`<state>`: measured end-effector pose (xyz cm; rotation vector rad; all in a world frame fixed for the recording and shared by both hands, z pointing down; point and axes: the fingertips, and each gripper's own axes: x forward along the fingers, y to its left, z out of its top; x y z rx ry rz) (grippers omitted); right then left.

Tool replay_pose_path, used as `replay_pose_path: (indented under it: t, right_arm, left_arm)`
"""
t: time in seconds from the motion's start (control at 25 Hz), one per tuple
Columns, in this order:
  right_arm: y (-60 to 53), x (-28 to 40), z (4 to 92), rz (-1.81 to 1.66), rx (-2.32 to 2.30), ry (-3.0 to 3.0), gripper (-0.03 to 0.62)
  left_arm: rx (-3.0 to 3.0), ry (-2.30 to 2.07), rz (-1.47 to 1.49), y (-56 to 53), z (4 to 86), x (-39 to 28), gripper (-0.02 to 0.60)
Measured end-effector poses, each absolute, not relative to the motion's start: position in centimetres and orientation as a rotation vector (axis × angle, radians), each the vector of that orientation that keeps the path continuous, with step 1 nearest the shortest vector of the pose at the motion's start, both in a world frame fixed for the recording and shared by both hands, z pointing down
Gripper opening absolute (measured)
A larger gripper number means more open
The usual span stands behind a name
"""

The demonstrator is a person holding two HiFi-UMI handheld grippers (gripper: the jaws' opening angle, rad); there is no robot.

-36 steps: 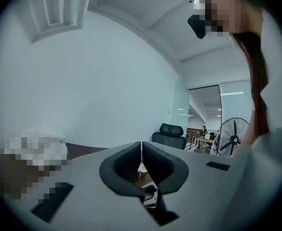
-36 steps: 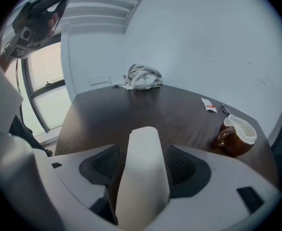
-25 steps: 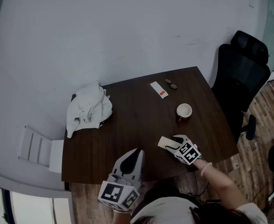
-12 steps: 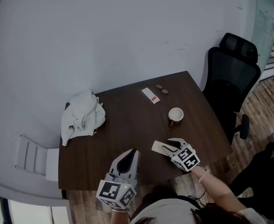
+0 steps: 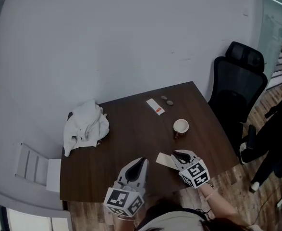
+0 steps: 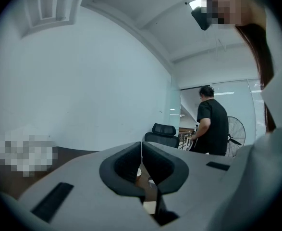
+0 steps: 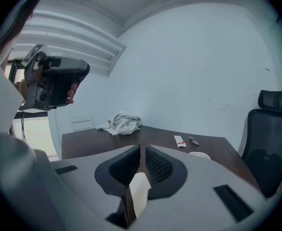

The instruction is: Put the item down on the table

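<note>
Right tool (image 5: 175,155) jaws have come in from wide to narrow since the earlier frame and are closing, with the card (image 5: 163,159) between them. The card is near the front edge of the surface (image 5: 131,124); can't tell if it touches. Left tool (image 5: 141,160) is pinched together, empty, just beside. You look to be at the grip, not the set-down. Next: lay the card flat on bare wood short of the mug (image 5: 180,126), then spread the jaws.

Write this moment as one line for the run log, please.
left gripper: shut, empty | right gripper: jaws closing, pale card between them | table: cloth, cup, packet on it
</note>
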<state>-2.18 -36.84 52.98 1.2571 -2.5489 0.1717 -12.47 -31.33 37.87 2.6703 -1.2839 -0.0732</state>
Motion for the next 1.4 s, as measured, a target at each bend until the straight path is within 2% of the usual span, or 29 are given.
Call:
replay_pose_path:
  t: [0.24,1.4]
  right_arm:
    - [-36.3,-1.8,50.2,0.149,1.339,-2.585,0.009]
    - [-32.3,0.5,40.6,0.101,1.459,-2.735,0.008]
  left_arm:
    - [2.678,-1.283,-0.066,-31.6,37.7,-12.1,0.025]
    - [2.693,-1.276,-0.07,-30.9,36.9,-8.9,0.025]
